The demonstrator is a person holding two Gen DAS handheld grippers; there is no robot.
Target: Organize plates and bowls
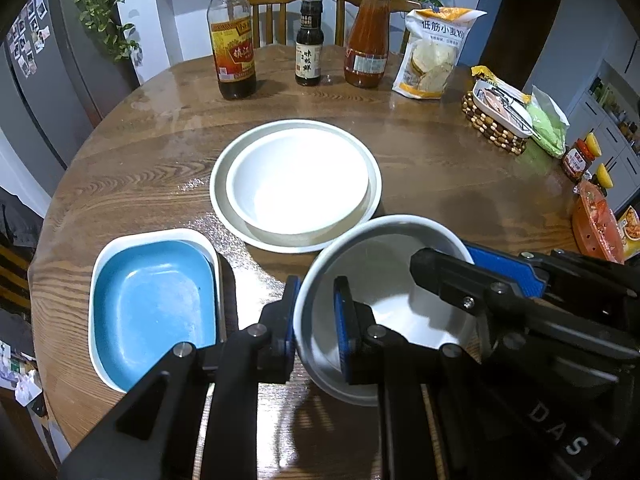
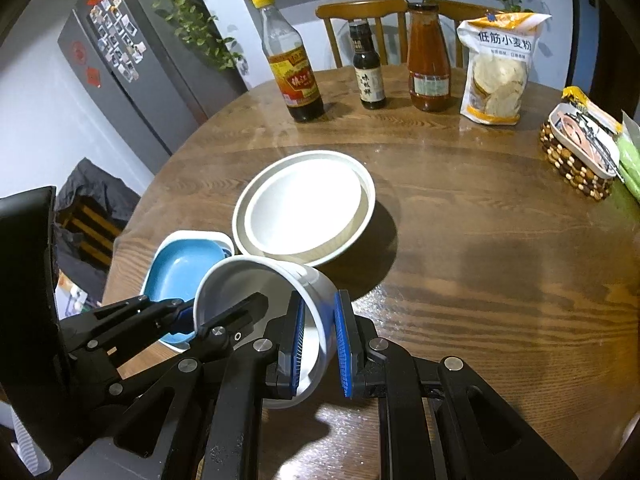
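A small white bowl [image 1: 384,304] [image 2: 276,304] is held above the table's near edge, tilted. My left gripper [image 1: 316,320] is shut on its left rim, one finger inside and one outside. My right gripper [image 2: 320,344] is shut on its right wall; it shows in the left wrist view [image 1: 480,276] too. A white dish [image 1: 296,184] [image 2: 304,204] sits nested in a wider white plate [image 1: 224,168] at the table's middle. A blue rectangular dish [image 1: 154,308] [image 2: 180,264] sits inside a white rectangular dish [image 1: 100,264] at the left.
At the back of the round wooden table [image 1: 440,152] stand a vinegar bottle [image 1: 232,40], a small dark bottle [image 1: 309,44], a red sauce bottle [image 1: 368,40] and a flour bag [image 1: 434,52]. A beaded basket [image 1: 496,120] and jars stand at the right edge.
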